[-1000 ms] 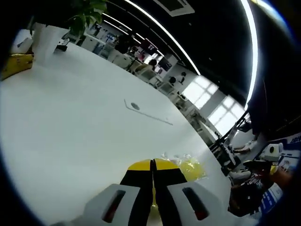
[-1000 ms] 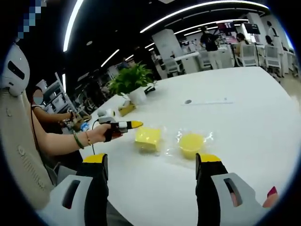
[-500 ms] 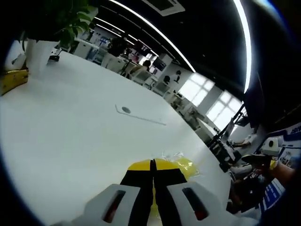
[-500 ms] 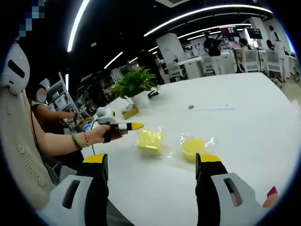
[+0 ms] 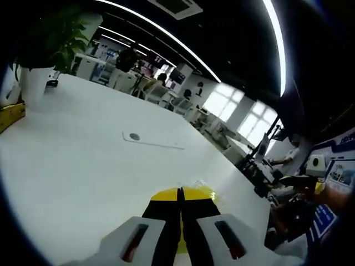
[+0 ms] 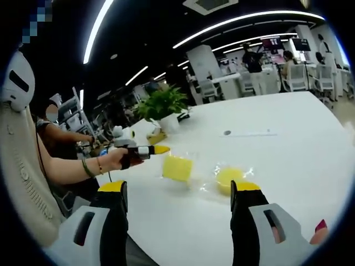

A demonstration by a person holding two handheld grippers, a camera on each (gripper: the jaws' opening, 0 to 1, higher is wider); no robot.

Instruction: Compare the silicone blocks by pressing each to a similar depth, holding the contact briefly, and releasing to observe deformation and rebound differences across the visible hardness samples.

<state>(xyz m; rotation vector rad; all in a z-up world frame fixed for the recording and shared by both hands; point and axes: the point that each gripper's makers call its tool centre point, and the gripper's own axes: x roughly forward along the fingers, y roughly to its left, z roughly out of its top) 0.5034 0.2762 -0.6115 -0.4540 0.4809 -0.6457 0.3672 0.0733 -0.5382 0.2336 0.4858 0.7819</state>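
Worktop, white and wide, carries both samples. Your right gripper has its fingers spread wide with nothing between them. Just beyond its right finger lies the round yellow block in clear wrap; the square yellow block sits near it, toward the potted plant. Your left gripper has its fingers pressed together, and whether anything is caught between them you cannot tell; the round yellow block shows just past their tips. The left gripper's tip points at the square block.
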